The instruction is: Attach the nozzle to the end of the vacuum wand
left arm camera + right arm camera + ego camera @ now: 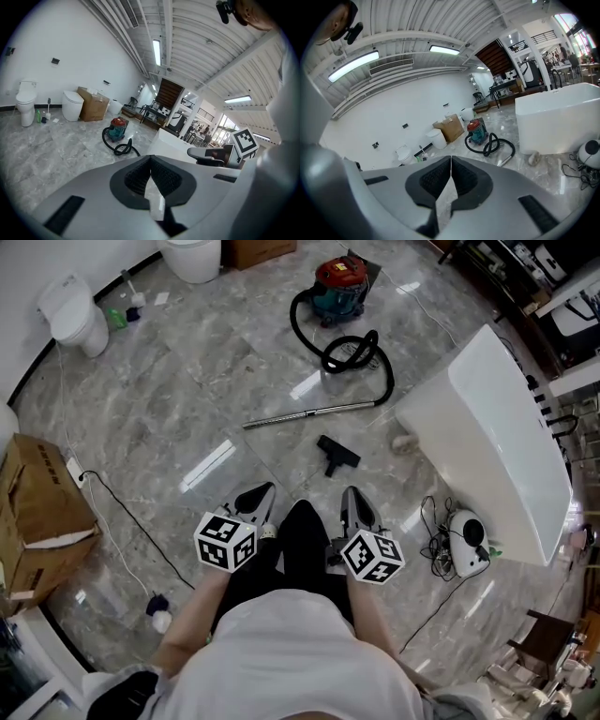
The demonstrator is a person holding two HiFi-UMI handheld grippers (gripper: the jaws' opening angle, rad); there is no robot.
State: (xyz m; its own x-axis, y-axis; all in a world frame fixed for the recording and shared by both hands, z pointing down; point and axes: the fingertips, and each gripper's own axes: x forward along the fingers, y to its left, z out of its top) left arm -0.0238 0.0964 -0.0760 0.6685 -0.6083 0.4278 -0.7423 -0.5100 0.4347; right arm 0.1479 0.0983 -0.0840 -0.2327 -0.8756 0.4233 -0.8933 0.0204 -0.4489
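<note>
The black nozzle lies on the floor just ahead of the tongs, nearer to the right tongs. The metal wand lies beyond it, not touching it. The left tongs and the right tongs are both closed together and empty. The red vacuum cleaner stands farther ahead.

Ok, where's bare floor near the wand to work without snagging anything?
The widest bare floor lies left of the wand, between it, the toilet and the cardboard box. A smaller patch sits nearer than the wand, left of the nozzle. Crowded: the hose coils by the vacuum, and cables lie beside the bathtub.
</note>
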